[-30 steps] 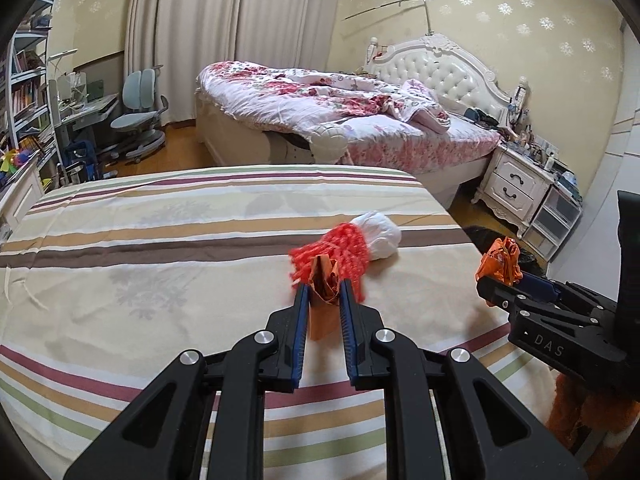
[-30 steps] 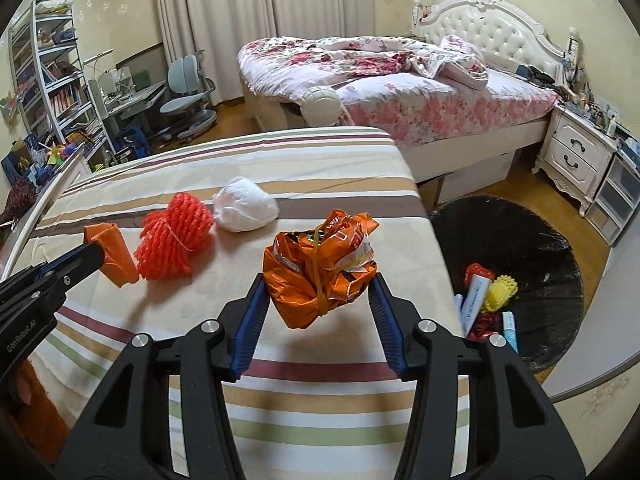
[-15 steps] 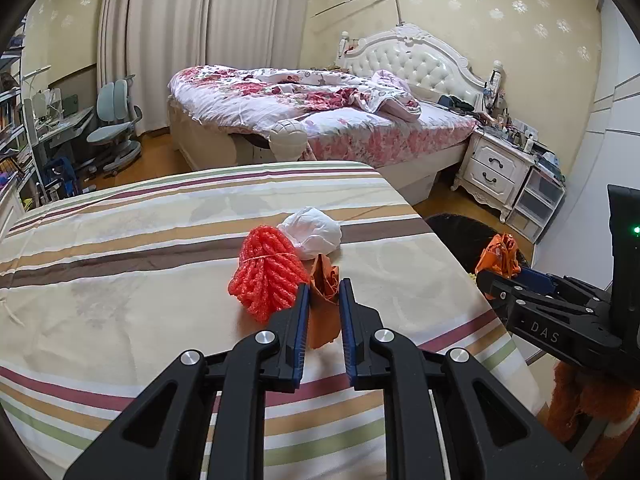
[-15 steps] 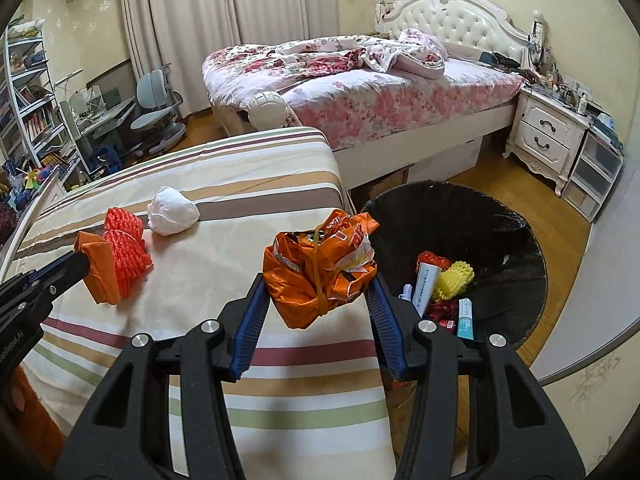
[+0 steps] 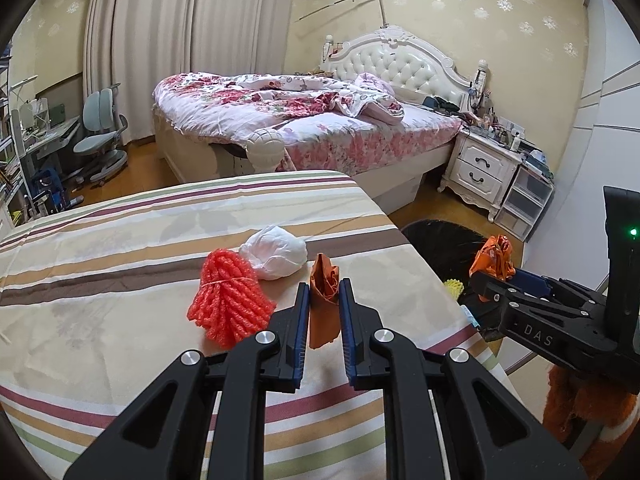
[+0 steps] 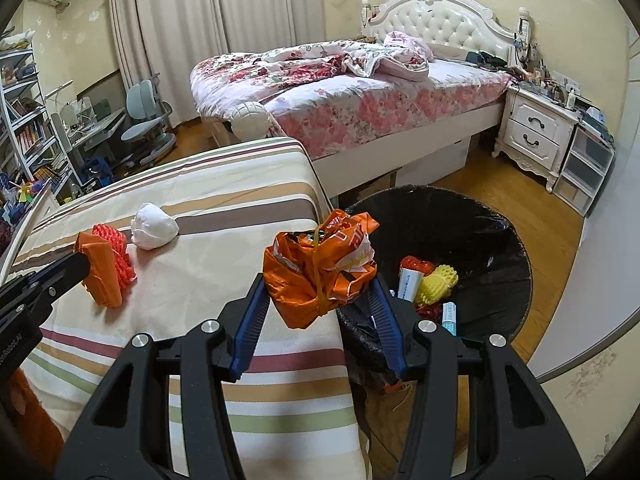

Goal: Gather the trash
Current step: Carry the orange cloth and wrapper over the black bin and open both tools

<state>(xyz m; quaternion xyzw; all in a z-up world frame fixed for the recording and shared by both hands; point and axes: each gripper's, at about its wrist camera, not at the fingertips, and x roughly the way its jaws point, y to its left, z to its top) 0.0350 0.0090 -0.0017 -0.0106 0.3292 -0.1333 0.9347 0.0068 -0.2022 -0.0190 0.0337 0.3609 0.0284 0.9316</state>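
Left claw [image 5: 324, 308]: closed on a small folded orange wrapper [image 5: 323, 300], blue pads pressing both sides; wrapper held upright above the striped table [image 5: 120, 248]. In the right wrist view the same wrapper [image 6: 100, 272] sits at the claw tip, lifted over the cloth.

On the table, just left of that claw: red foam net [image 5: 230, 296], bunched and tied with a thin band, lying on the cloth. Behind it and touching or nearly touching: white crumpled wad [image 5: 276, 252]. Both rest near the table's right edge.

Right claw [image 6: 320, 308]: gripping a crumpled orange snack bag [image 6: 320, 268] tied with a yellow band; jaws partly spread, pads against the bag's lower sides. Bag hangs over the table edge, at the rim of the trash bin [image 6: 500, 232].

Trash bin: round, black-lined, on the wood floor just right of the table. Inside: yellow foam net [image 6: 438, 282], a red item [image 6: 418, 266], a white tube [image 6: 408, 284], and another tube with blue print [image 6: 450, 316].

Background: bed [image 6: 360, 92] with floral quilt, white nightstand [image 6: 536, 136] at far right.
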